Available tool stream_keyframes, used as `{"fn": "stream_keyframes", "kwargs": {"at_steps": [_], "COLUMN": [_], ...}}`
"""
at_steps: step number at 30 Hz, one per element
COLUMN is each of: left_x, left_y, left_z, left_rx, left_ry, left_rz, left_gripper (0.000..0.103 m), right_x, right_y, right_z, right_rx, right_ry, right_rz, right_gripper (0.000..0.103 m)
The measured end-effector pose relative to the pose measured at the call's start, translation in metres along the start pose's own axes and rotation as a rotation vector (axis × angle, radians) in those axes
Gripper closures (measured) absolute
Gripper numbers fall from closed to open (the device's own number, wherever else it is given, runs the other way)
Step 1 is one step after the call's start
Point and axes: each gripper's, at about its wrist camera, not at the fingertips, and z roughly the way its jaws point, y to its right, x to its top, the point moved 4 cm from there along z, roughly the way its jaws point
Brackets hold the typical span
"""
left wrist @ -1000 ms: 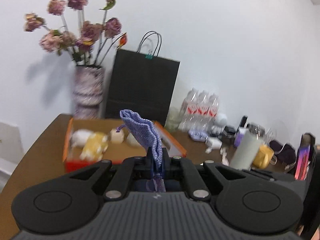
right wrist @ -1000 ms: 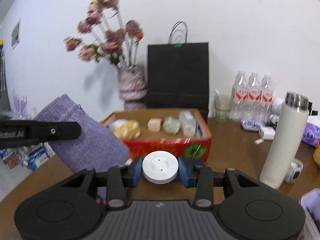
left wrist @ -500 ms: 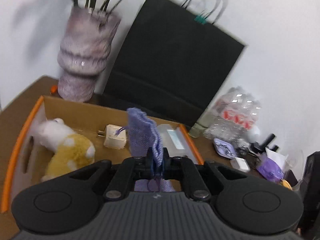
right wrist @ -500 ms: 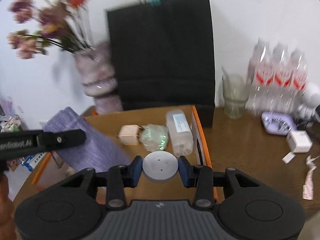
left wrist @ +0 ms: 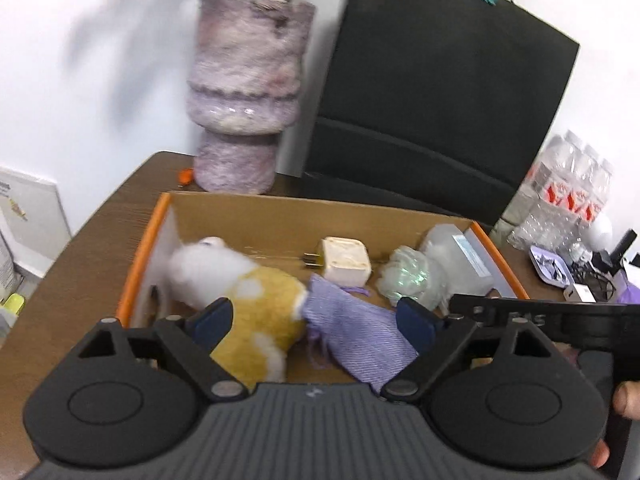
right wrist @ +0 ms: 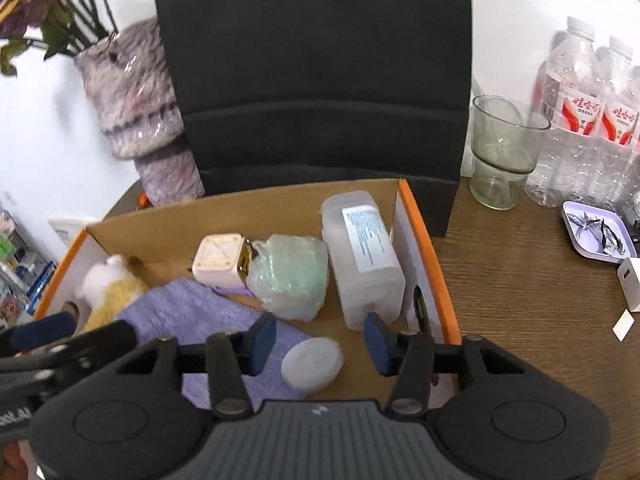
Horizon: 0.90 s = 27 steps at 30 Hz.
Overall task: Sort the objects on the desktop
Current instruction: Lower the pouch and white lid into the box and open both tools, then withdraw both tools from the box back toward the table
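While both fingers spread, released | woven lilac pouch (left wrist: 352, 336) limp | smooth white puck (right wrist: 312, 364) in cardboard box (right wrist: 436, 276)

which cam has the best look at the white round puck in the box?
Right wrist view: the white round puck shows whole, lying in the cardboard box between the opening pads of the right hand-held gripper, free of them. Left wrist view does not show it; the gripper body likely blocks it.

The water bottles (right wrist: 580, 120) at two o'clock carry red labels with Chinese characters, too blurred to read. The flat plastic bottle (right wrist: 362, 256) bears a label of illegibly small print.
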Motion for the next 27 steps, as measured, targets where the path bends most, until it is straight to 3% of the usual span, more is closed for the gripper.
{"fn": "stream_keyframes", "kwargs": {"at_steps": [7,9,14,21,25,27], "left_x": [-0.009,-0.017,-0.044,-0.093,-0.133,-0.154], "left_y": [-0.016,-0.025,-0.046,-0.063,-0.062,-0.061], "left_z": [-0.038,-0.052,-0.088,-0.142,-0.178,-0.189], "left_rx": [0.039,0.081,0.153,0.150,0.114,0.116], "left_ry": [-0.007,-0.011,-0.013,0.005,0.060,0.068], "left_rz": [0.001,0.010,0.015,0.021,0.067,0.056], "left_gripper": [0.000,0.000,0.000,0.000,0.000,0.000], "right_x": [-0.008,-0.012,-0.032,-0.084,-0.131,-0.153], "right_y": [0.002,0.005,0.014,0.012,0.011,0.010], "right_z": [-0.039,-0.055,-0.089,-0.138,-0.161,-0.165], "right_rx": [-0.012,-0.007,-0.018,-0.064,-0.036,-0.066], "right_ry": [0.020,0.033,0.058,0.116,0.143,0.155], "right_rz": [-0.005,0.005,0.024,-0.017,-0.034,-0.073], "right_gripper": [0.046,0.038,0.037,0.027,0.022,0.019]}}
